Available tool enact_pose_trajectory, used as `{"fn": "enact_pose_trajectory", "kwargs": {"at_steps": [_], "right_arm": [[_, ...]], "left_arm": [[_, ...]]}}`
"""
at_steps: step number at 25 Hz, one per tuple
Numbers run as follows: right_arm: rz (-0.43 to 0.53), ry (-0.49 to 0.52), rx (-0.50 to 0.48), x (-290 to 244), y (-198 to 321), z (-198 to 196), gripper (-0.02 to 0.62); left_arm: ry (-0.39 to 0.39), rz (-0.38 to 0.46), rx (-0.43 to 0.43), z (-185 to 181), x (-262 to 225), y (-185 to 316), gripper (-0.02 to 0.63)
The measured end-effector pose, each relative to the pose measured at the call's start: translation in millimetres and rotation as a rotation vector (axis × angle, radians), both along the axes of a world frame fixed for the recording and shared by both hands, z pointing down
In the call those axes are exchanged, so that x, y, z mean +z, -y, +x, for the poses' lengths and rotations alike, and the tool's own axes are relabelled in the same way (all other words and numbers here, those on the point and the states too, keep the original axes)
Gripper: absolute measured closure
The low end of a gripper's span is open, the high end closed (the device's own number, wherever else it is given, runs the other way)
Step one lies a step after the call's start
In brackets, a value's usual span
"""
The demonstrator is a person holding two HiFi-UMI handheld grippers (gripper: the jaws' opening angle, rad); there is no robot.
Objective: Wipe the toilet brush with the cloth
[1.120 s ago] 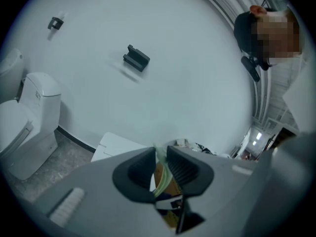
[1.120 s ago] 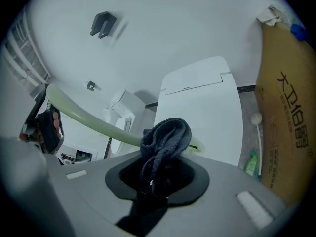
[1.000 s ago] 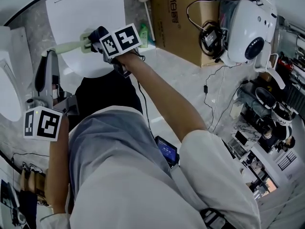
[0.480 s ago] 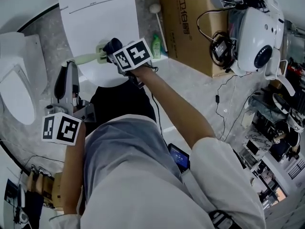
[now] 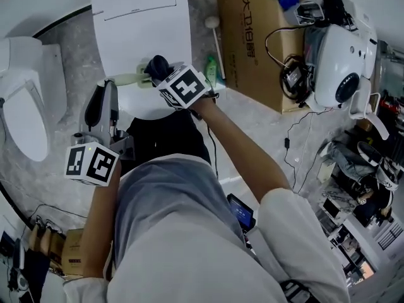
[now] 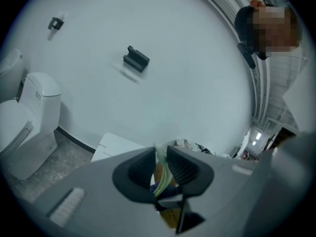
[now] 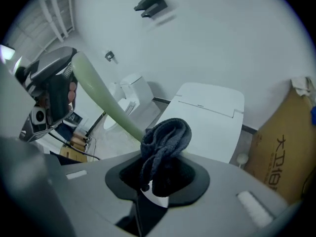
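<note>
Two grips are set: the left claw [image 6: 159, 158] clamps the toilet brush [image 7: 101, 98] by its handle, the right claw [image 7: 160, 174] pinches the cloth [image 7: 166, 135]. Press the cloth firmly against the handle and slide along it, left claw steady

1. A plain white wall [image 6: 187, 43] carries a dark bracket [image 6: 136, 59] high up, with a dark skirting [image 6: 74, 138] at its foot.
2. The floor [image 5: 69, 87] is grey and speckled.
3. The shut toilet [image 5: 142, 17] stands against the wall, and the left toilet [image 5: 25, 106] is near it.
4. A cardboard box [image 5: 252, 36] stands just right of the shut toilet.
5. A white machine [image 5: 341, 55] sits beyond the box, and cables [image 5: 293, 137] trail over the floor.
6. Bright lights [image 6: 255, 136] glow far off.
</note>
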State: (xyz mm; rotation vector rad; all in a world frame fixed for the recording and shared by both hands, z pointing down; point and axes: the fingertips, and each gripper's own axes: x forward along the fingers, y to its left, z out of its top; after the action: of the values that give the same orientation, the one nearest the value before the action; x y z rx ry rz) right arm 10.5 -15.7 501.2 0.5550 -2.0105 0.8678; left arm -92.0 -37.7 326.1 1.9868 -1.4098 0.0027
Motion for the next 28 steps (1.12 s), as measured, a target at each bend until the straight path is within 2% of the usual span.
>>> {"fn": "enact_pose_trajectory", "kwargs": {"at_steps": [9,12,20,28], "right_arm": [[0.103,-0.039,-0.213,-28,7,-8,0.503],[0.123,-0.032,-0.216,-39,10,-12,0.502],[0.019,0.093,0.099,-54,8,-11,0.503],[-0.052,0.185,0.312,-62,5,-11,0.502]], "left_arm": [[-0.007,0.020,-0.003,-2,-2,2,0.606],[-0.013,0.025,-0.004,-3,-2,3,0.606],[-0.018,0.029,0.000,-4,-2,2,0.606],[-0.023,0.031,0.012,-5,-2,3,0.606]]}}
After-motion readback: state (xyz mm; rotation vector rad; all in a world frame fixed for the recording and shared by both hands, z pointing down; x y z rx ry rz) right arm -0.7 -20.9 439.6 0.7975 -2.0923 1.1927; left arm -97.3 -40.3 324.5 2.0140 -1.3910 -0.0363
